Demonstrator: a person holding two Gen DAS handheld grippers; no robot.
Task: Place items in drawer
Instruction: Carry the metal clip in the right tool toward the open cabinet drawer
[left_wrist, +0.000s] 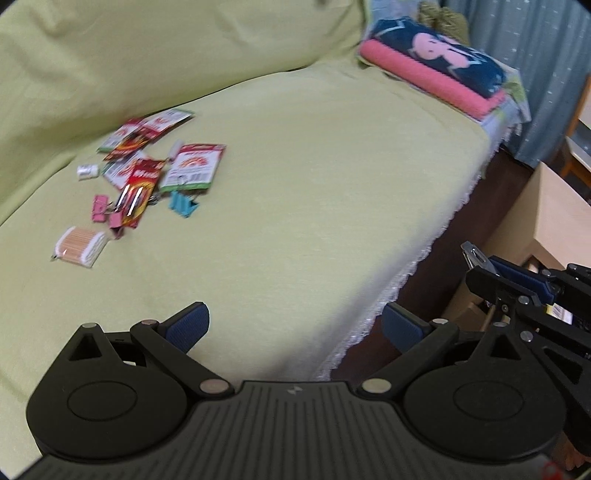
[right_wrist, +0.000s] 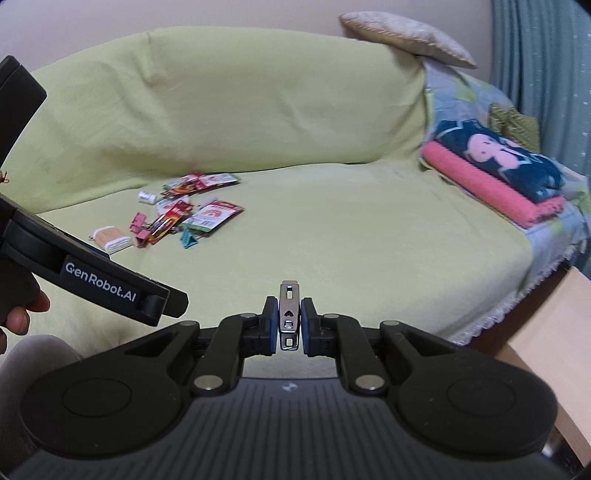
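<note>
Metal clip (right_wrist: 289, 318) clamped in right gripper (right_wrist: 289, 325); left gripper (left_wrist: 295, 326) spread apart, empty, above green sofa cover (left_wrist: 295, 184).

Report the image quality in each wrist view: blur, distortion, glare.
Left wrist view: motion blur smears the packets and binder clips; bright glare streaks one red packet. Right wrist view: the metal clip in the right gripper is sharp, the pile softer. Both show fisheye bending and dark corners.

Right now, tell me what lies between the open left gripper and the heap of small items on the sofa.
Nothing but bare yellow-green sofa cover: the left wrist view shows the left gripper open, and the heap of small items beyond.
</note>
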